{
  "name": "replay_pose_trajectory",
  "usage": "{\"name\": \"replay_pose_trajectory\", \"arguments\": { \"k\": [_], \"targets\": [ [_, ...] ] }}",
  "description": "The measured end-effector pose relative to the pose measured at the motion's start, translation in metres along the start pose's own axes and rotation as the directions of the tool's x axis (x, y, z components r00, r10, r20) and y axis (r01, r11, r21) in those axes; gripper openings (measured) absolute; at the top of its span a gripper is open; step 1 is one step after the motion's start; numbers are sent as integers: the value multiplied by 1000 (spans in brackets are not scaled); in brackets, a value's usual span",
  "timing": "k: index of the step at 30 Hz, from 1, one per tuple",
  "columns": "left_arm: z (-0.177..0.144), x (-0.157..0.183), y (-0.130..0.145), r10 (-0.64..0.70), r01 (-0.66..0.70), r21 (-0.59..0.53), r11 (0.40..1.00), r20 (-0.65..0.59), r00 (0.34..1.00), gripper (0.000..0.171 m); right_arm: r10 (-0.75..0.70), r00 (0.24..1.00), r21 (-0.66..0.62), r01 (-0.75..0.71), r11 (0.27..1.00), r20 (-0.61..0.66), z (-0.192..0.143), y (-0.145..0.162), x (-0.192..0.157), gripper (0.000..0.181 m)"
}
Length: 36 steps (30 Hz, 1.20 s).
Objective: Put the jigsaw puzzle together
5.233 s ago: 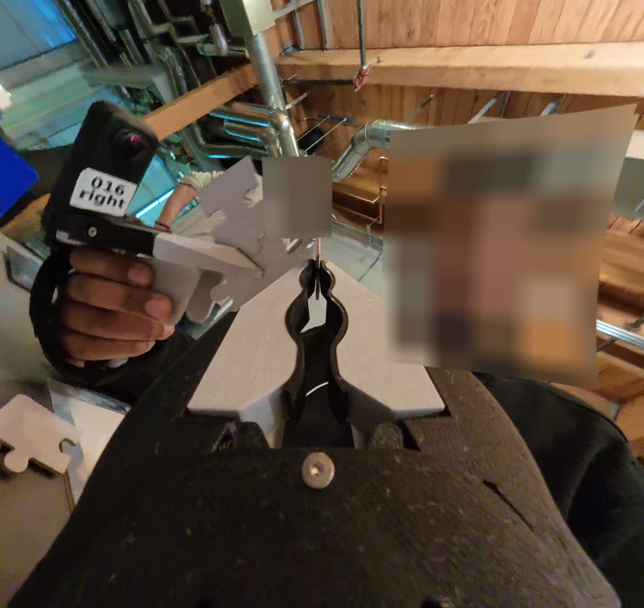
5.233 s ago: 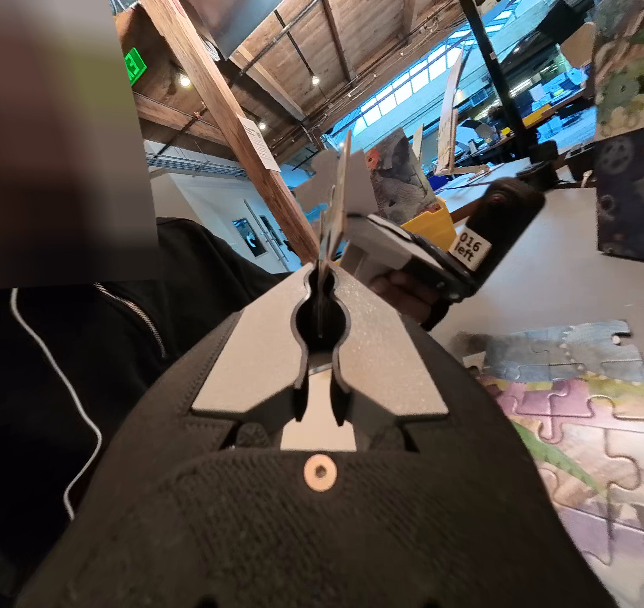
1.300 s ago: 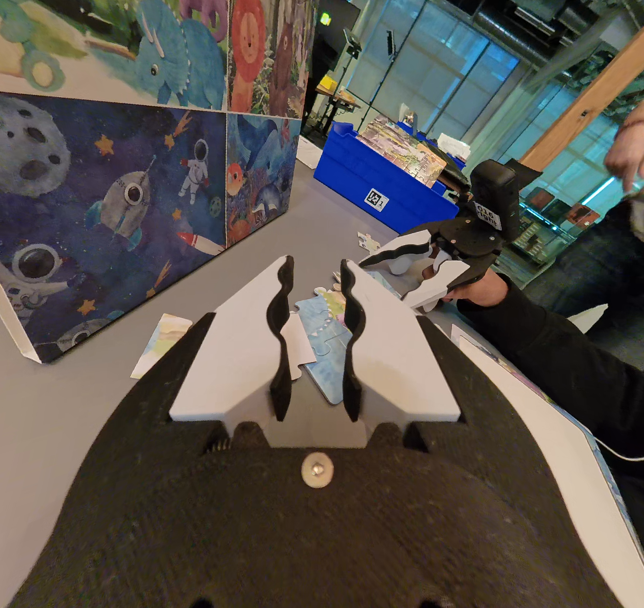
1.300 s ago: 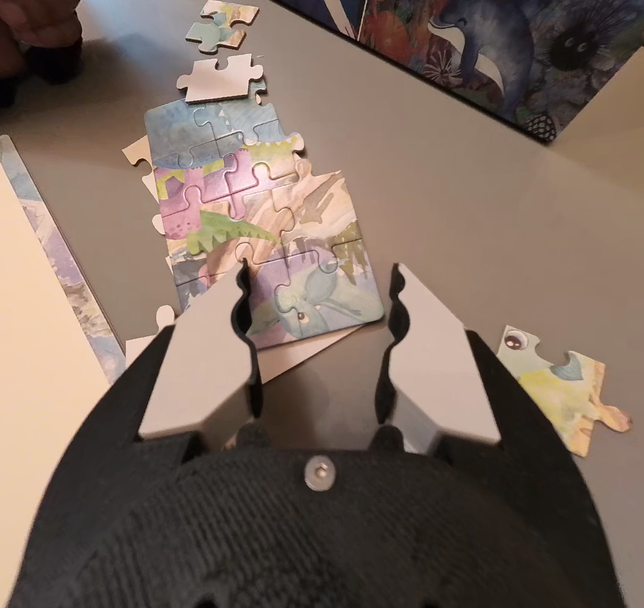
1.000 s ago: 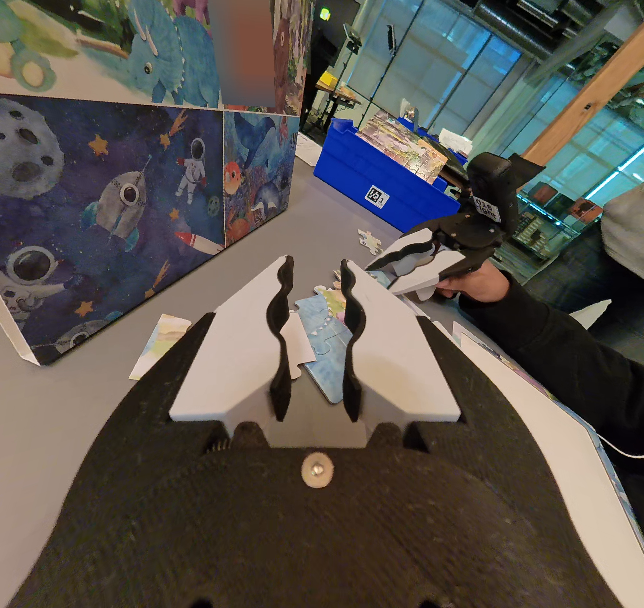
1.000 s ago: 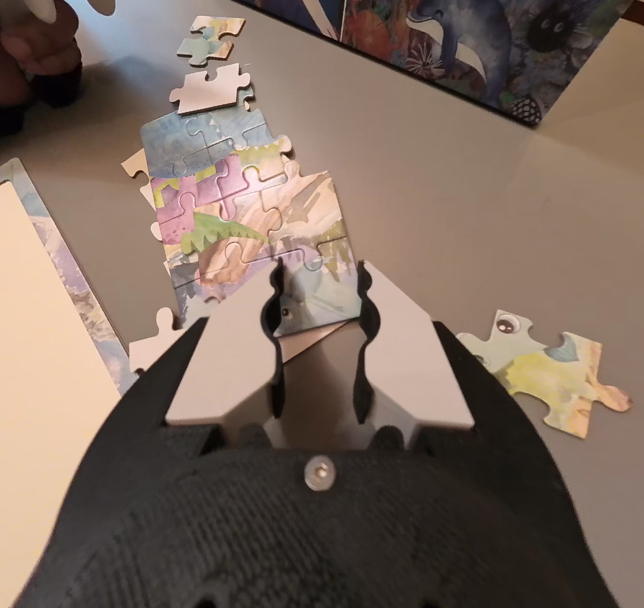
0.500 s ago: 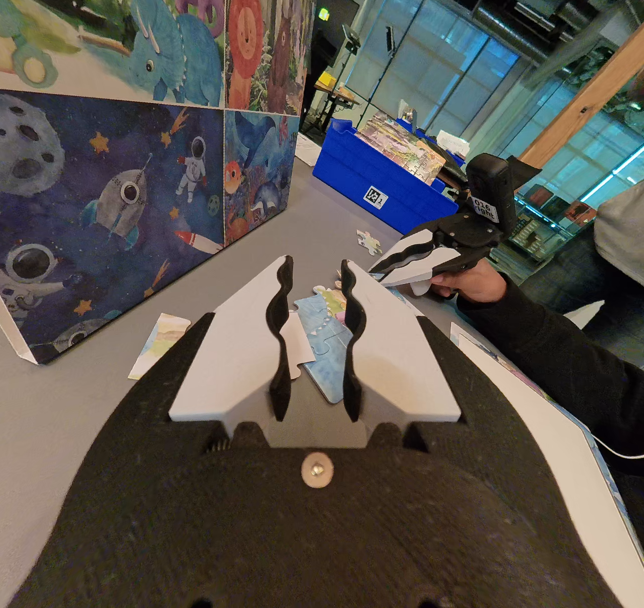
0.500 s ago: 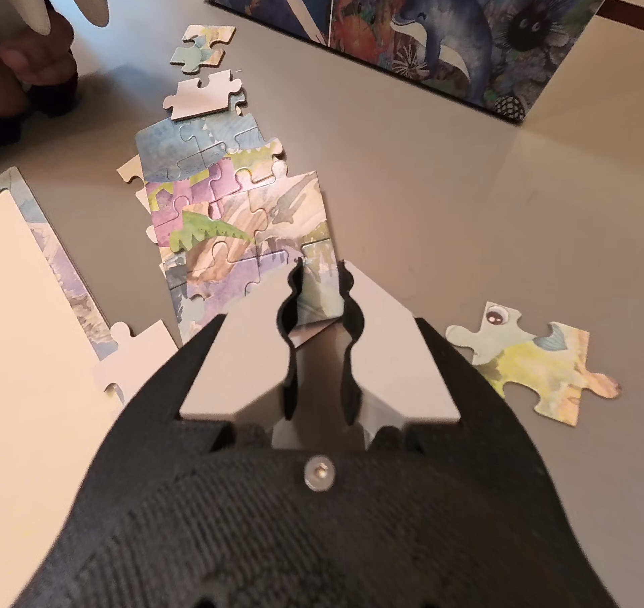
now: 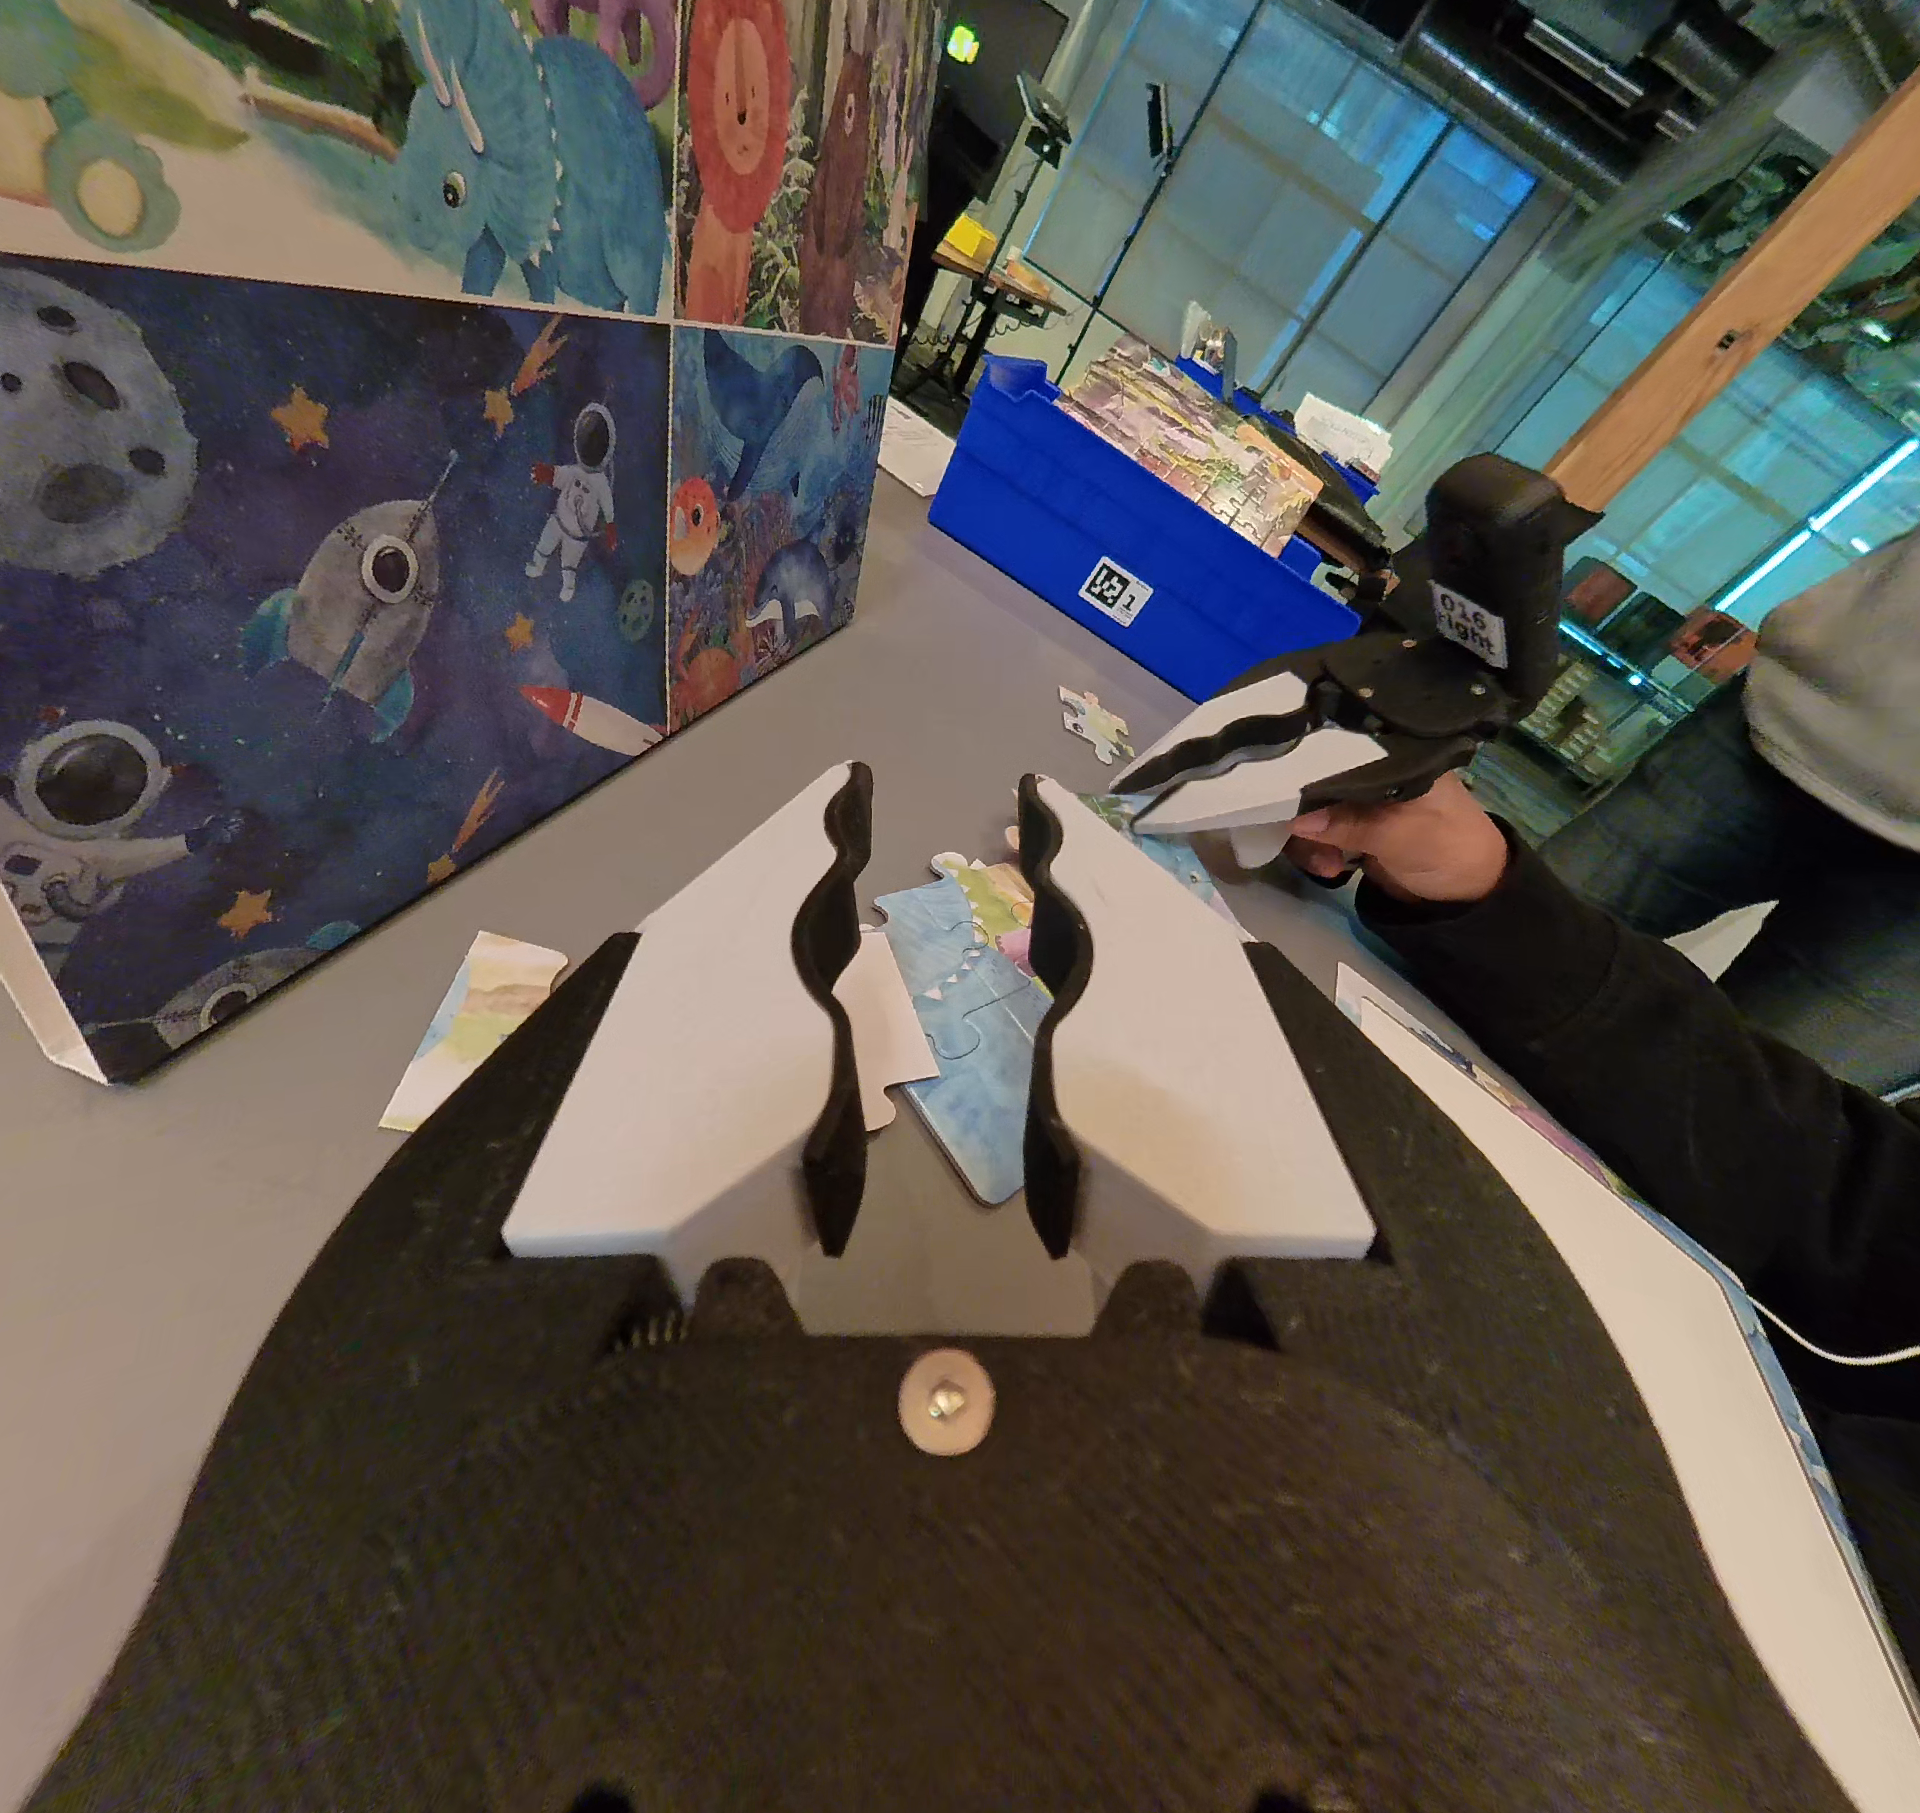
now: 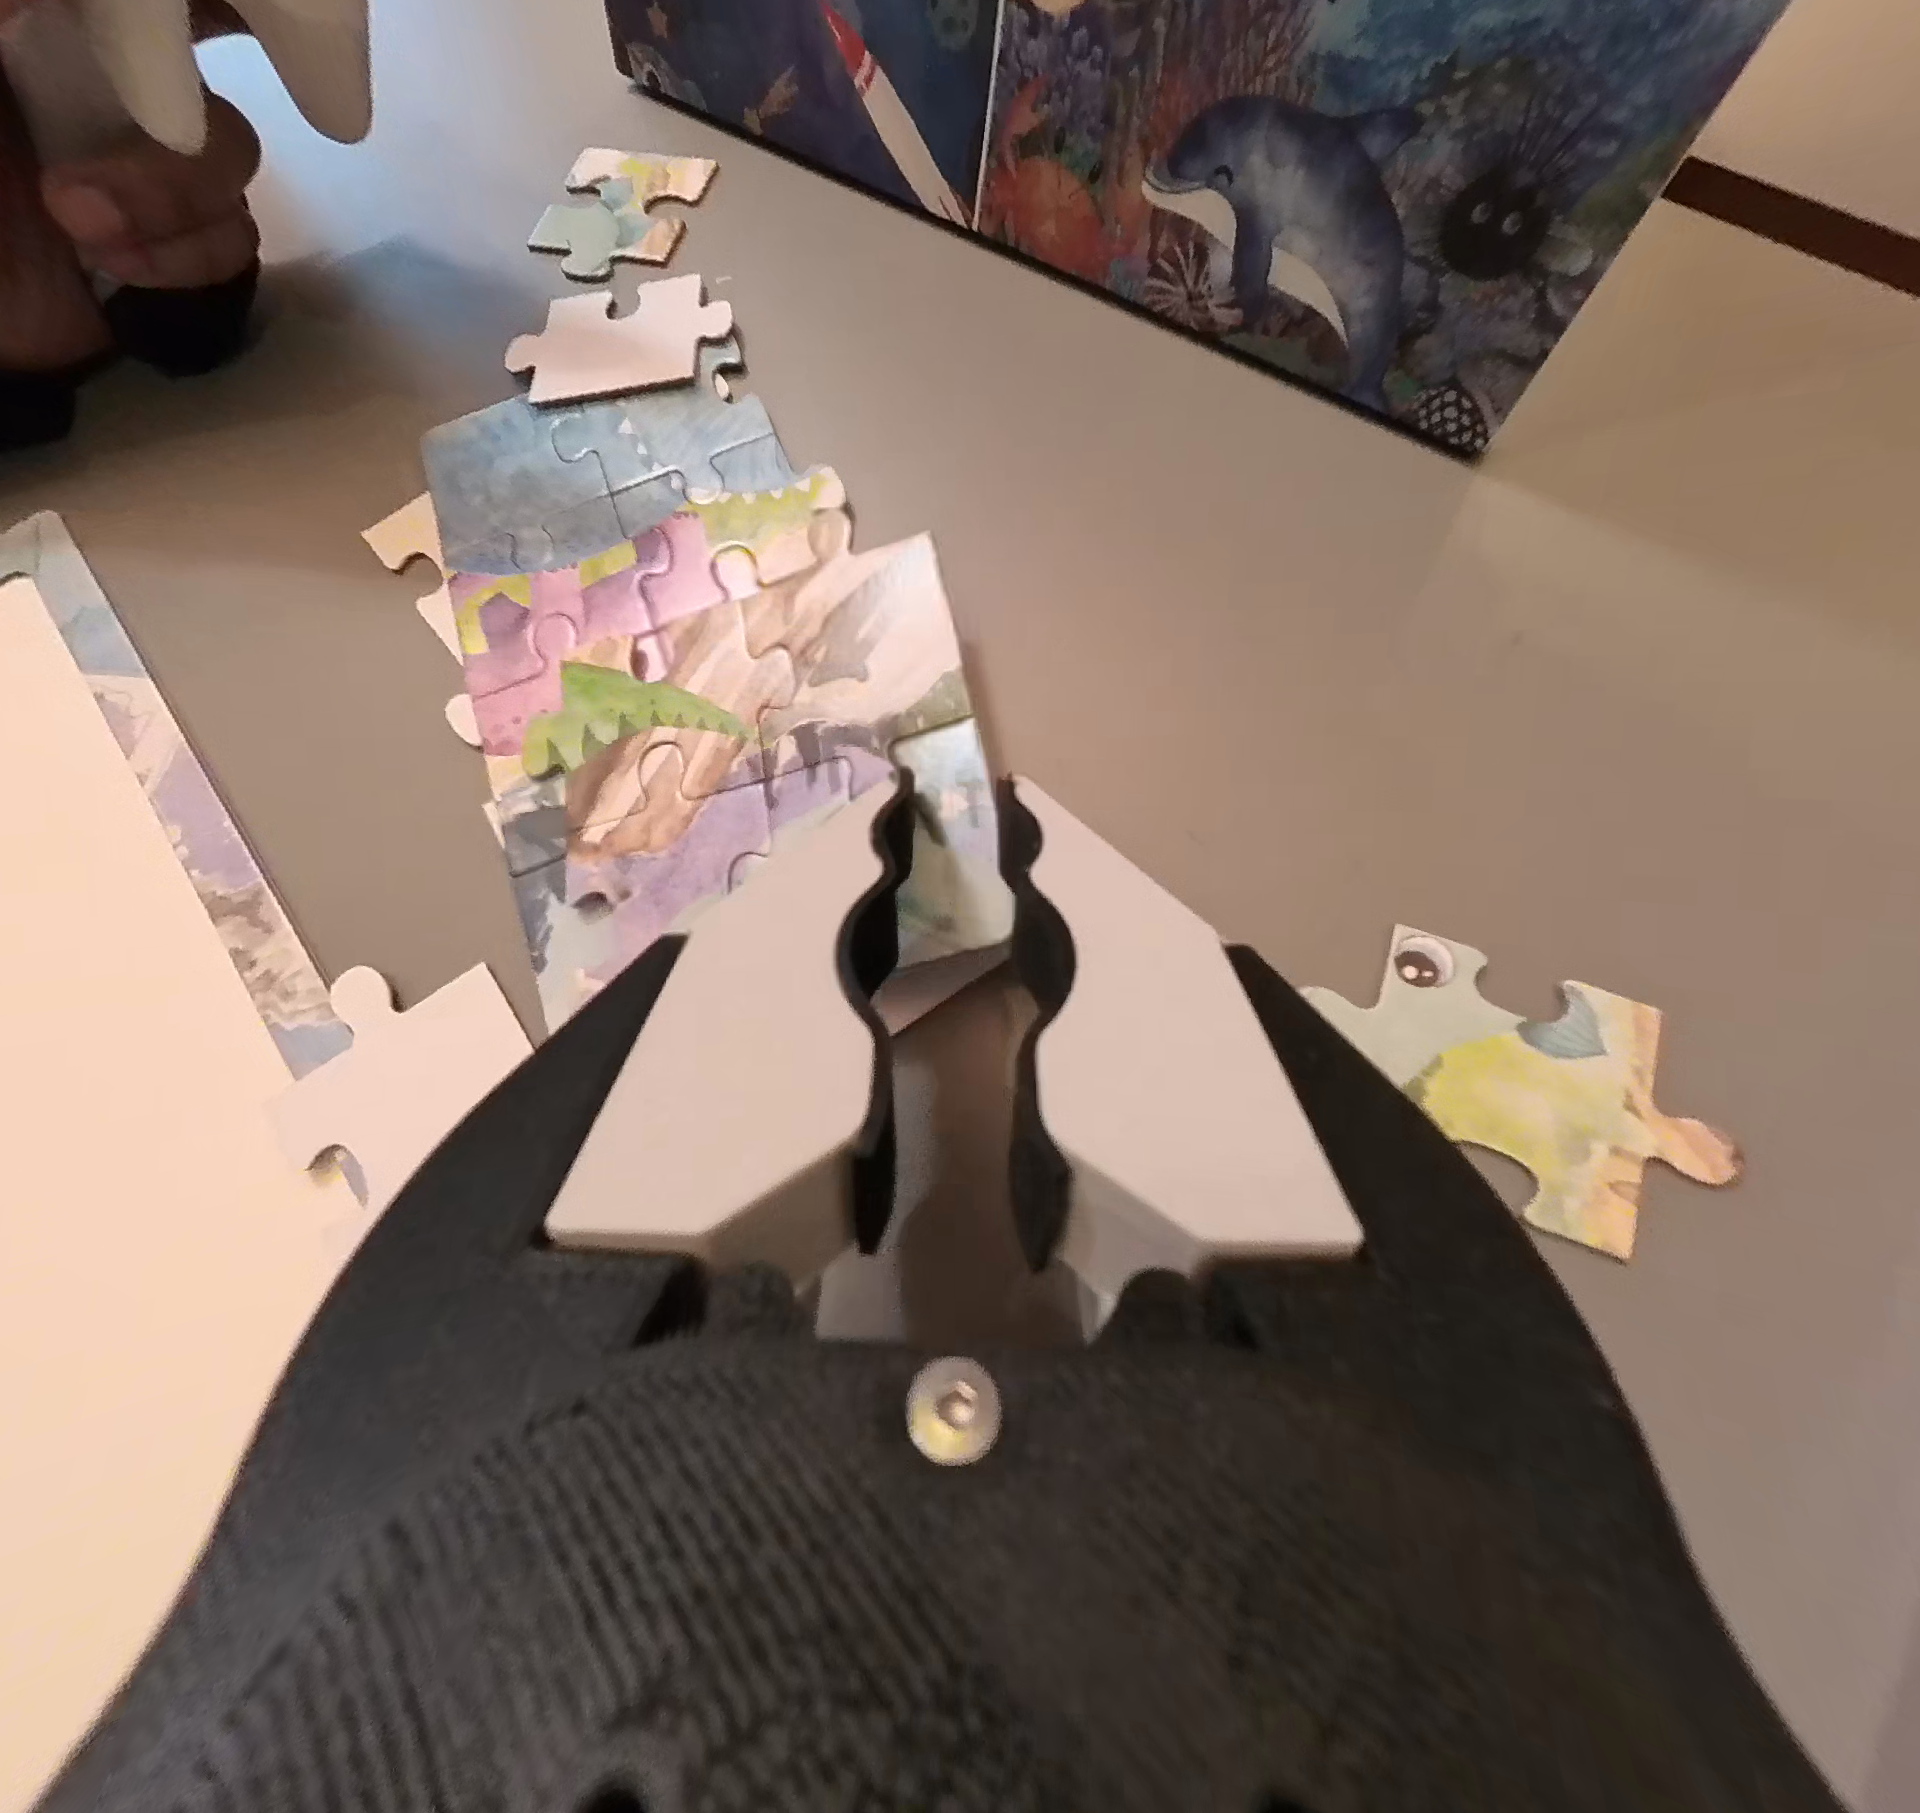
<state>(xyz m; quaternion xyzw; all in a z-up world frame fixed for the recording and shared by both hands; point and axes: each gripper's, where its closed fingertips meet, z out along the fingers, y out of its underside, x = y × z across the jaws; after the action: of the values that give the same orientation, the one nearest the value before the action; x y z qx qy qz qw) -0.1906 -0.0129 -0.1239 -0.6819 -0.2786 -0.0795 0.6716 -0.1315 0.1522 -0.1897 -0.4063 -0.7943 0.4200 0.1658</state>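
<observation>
On the matte grey surface (image 10: 1351,620), a partly joined cardboard jigsaw (image 10: 707,662) lies flat, pastel and knobbed at its edges.
Right gripper (image 10: 956,797) hovers over the jigsaw's near corner, its wavy black-lined white fingers (image 10: 758,1025) narrowly parted, gripping nothing. Left gripper (image 9: 940,787) sits low at the far end, fingers (image 9: 707,1015) likewise parted and empty, a white face-down piece (image 9: 883,1015) between them. A loose yellow-green piece (image 10: 1527,1088) lies just right of the right gripper's fingers.
</observation>
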Motion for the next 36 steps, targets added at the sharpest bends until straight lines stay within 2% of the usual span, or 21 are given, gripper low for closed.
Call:
{"name": "replay_pose_trajectory", "arguments": {
  "k": [6, 11, 13, 17, 20, 25, 28, 32, 36],
  "targets": [
    [0, 0, 0, -2, 2, 0, 1000, -1, 1000, 25, 4, 1000, 71, -4, 997, 4, -9, -11, 1, 8],
    [1, 1, 1, 13, -13, -7, 1000, 2, 1000, 25, -33, 999, 113, 33, 993, -4, -15, -17, 3, 13],
    [2, 2, 2, 26, -26, -17, 1000, 3, 1000, 25, -52, 999, 136, 50, 989, 12, -17, -21, 0, 27],
    [4, 4, 5, 44, -44, -35, 998, 4, 999, 25, -157, 985, 180, 141, 973, 74, -16, -27, -22, 72],
    [4, 4, 5, 39, -39, -36, 999, 0, 999, 25, -216, 972, 122, 204, 971, 93, -3, -17, -34, 93],
    [4, 3, 4, 32, -32, -32, 999, -1, 999, 25, -220, 968, -44, 227, 973, 120, 17, 8, -43, 126],
    [4, 4, 5, 37, -37, -38, 999, 0, 999, 25, -223, 968, -112, 236, 965, 119, 23, 18, -44, 127],
    [5, 4, 5, 37, -37, -40, 998, 0, 999, 25, -204, 969, -103, 219, 970, 138, 21, 18, -46, 104],
    [4, 4, 5, 38, -38, -38, 999, 0, 999, 25, -201, 969, -105, 217, 971, 147, 20, 18, -47, 104]
  ]
}}
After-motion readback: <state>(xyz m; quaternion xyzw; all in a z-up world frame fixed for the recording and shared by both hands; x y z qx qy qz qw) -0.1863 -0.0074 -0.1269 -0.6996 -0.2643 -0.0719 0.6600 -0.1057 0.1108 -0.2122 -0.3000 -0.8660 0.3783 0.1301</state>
